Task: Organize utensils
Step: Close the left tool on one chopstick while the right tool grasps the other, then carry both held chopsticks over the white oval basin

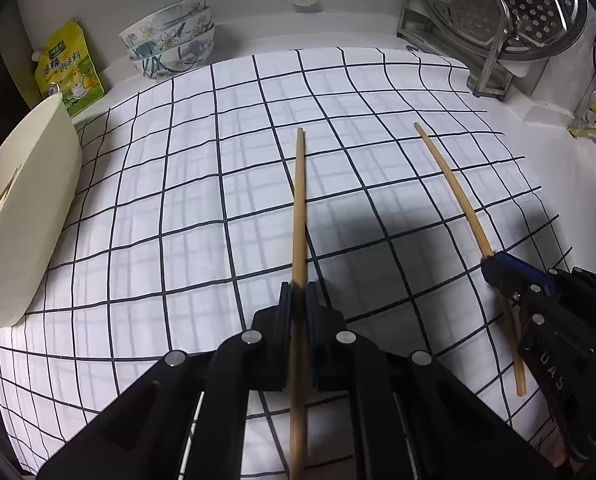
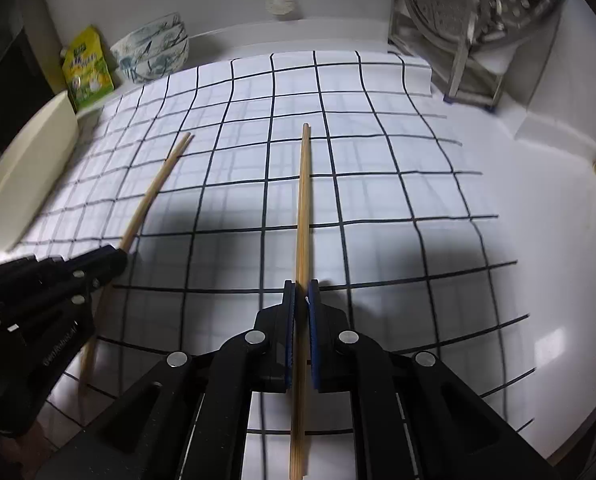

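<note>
Two bamboo chopsticks slant over the checked cloth (image 1: 202,184) on the white worktop (image 2: 538,216) — the left chopstick (image 1: 299,216) is clamped in the left tongs (image 1: 298,300), the right chopstick (image 2: 303,216) in the right tongs (image 2: 301,300). Each points forward and down, pinched mid-shaft. A cream tub (image 1: 22,216) stands at the cloth's left edge — beyond it patterned bowls (image 1: 170,44), a yellow pouch (image 1: 68,68) and a steel rack (image 1: 498,28).

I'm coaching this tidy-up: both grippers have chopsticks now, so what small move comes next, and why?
Probably lift the left hand-held gripper with its chopsticks toward the cream container at the cloth's left edge; a stick already leans inside it. The right hand-held gripper also grips chopsticks.
</note>
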{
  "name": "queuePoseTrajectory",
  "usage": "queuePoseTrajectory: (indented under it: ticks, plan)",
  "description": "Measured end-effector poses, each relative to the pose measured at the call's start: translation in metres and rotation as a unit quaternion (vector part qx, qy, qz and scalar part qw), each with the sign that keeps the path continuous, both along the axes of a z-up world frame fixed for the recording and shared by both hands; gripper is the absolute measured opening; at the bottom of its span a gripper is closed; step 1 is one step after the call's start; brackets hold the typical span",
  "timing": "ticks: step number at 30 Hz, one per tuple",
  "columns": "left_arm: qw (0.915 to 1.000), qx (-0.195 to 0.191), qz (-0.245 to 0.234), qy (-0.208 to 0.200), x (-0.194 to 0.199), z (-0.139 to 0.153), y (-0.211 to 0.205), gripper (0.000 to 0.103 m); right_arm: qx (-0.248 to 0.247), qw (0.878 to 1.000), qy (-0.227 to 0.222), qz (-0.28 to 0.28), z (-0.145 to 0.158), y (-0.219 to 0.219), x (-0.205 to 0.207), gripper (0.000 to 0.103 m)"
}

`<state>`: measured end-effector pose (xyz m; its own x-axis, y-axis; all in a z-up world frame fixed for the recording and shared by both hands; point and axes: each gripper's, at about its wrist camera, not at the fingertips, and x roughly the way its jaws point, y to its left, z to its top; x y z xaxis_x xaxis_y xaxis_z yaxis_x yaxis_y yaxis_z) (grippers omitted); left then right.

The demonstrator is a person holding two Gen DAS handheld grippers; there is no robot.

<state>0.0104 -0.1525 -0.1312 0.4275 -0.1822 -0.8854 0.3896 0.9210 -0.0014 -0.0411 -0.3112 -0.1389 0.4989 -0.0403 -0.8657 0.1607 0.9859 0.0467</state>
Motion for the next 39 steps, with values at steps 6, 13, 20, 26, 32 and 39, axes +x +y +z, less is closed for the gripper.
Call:
queuePoseTrajectory:
  ticks: [6,13,20,26,32,39]
  plan:
    - [0.9999,-0.006,0.001,0.011,0.009,0.01,0.013,0.007,0.019,1.0,-0.013,-0.008,0.017,0.005,0.0,0.006]
    - [0.9997,-0.02,-0.003,-0.014,0.022,0.047,0.034,0.007,0.031,0.998,-0.051,-0.007,0.053,0.022,0.01,0.006]
    - [0.9981,-0.031,0.005,-0.054,0.037,0.092,0.069,0.007,0.044,0.995,-0.093,0.006,0.093,0.056,0.024,0.006]
    - [0.9953,-0.046,0.011,-0.085,0.049,0.125,0.11,0.007,0.05,0.991,-0.119,0.037,0.118,0.1,0.044,0.006]
    - [0.9935,-0.048,0.028,-0.099,0.062,0.141,0.152,0.007,0.058,0.987,-0.136,0.07,0.132,0.146,0.066,0.006]
    - [0.9886,-0.049,0.066,-0.126,0.077,0.156,0.207,0.007,0.058,0.983,-0.134,0.11,0.138,0.198,0.098,0.006]
